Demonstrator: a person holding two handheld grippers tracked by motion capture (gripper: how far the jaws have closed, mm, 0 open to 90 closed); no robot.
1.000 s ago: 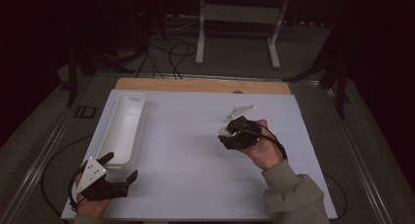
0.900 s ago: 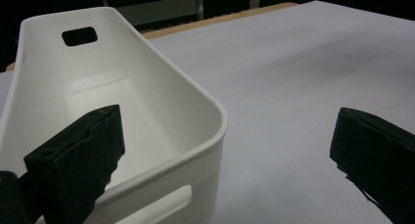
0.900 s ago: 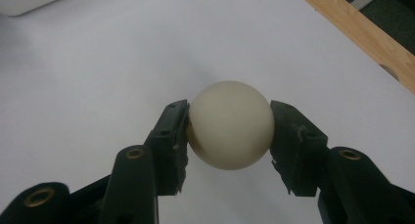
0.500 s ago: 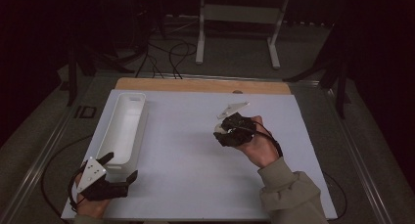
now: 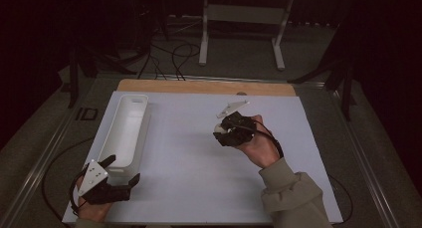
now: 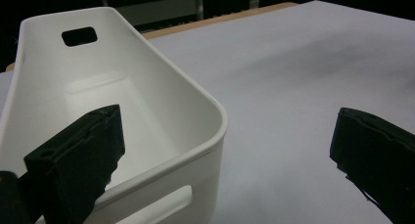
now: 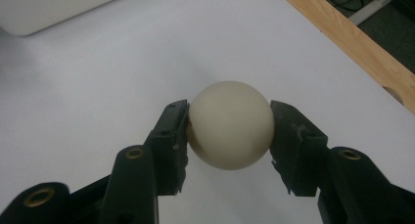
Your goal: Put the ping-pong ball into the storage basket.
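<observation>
White table bearing white bin

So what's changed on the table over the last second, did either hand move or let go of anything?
The right tongs, shut on the white ball, have drifted slightly toward the white bin and a touch nearer the person; nothing was let go or picked up. The left tongs stayed put, open by the bin's near end, and the bin itself has not moved.
</observation>
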